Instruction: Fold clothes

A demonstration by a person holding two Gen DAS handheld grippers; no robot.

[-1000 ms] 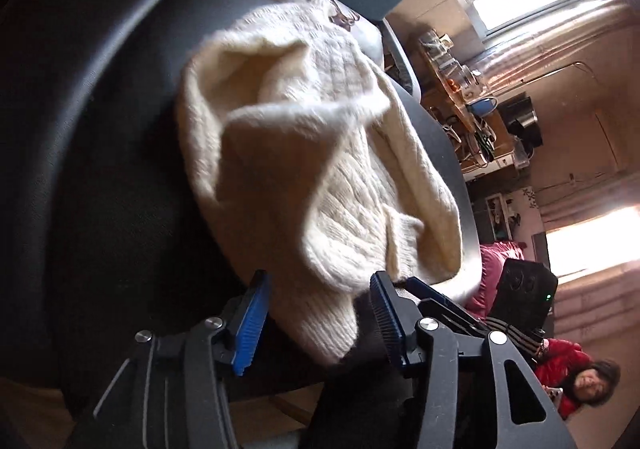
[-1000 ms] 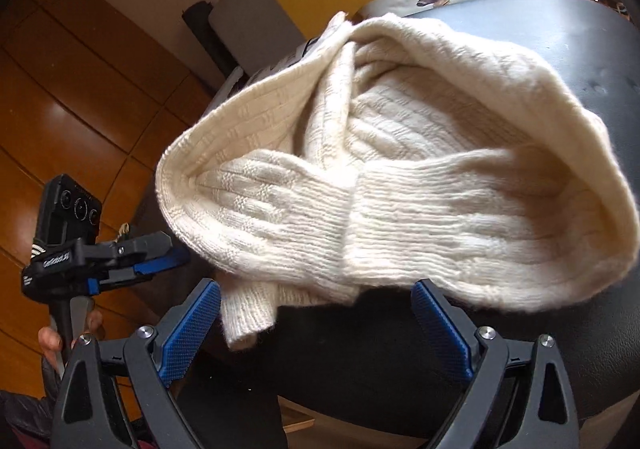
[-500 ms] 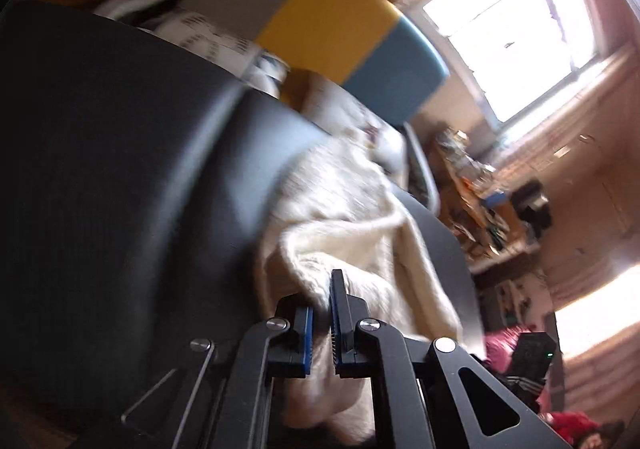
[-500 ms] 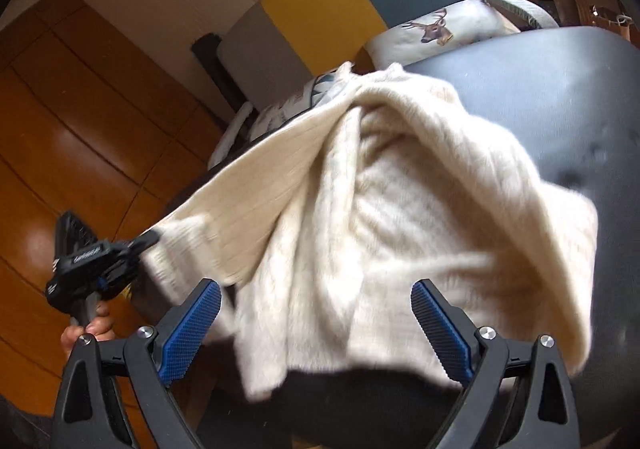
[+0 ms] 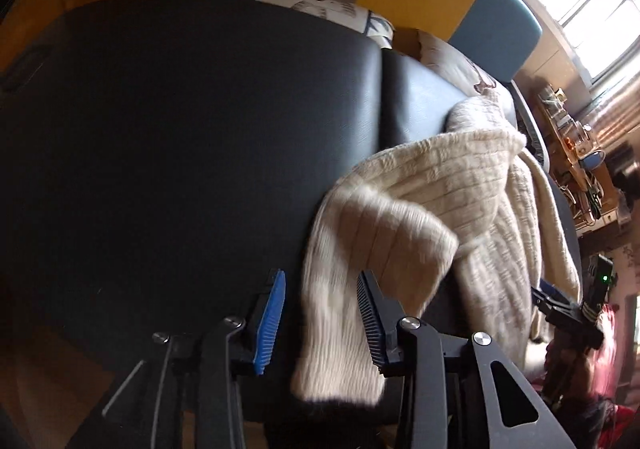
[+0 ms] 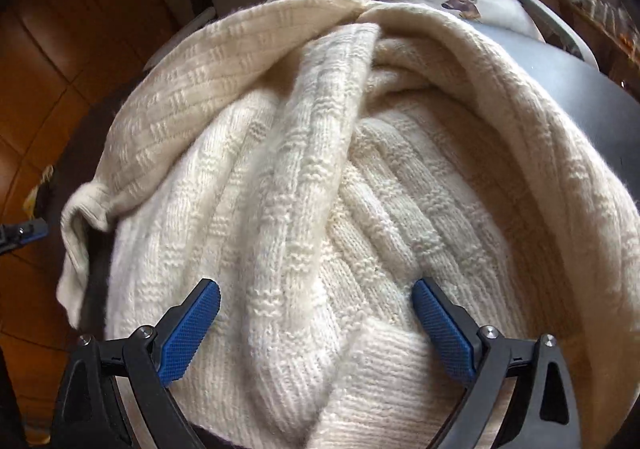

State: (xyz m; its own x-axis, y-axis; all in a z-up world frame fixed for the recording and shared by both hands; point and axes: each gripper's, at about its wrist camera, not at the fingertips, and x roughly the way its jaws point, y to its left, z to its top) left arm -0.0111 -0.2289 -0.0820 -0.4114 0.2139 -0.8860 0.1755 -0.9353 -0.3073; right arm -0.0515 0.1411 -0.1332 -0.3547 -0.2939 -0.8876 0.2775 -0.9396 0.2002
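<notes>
Cream sweater (image 6: 320,169) heaped on the black padded seat (image 5: 180,149)

Left gripper (image 5: 322,313) is partly open, a ribbed cuff (image 5: 340,329) hanging loose between its jaws. Right gripper (image 6: 316,323) spread wide over the knit, gripping nothing.

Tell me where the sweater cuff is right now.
In the left wrist view the cuff hangs off the black seat's front edge, between the open left gripper's fingers.
</notes>
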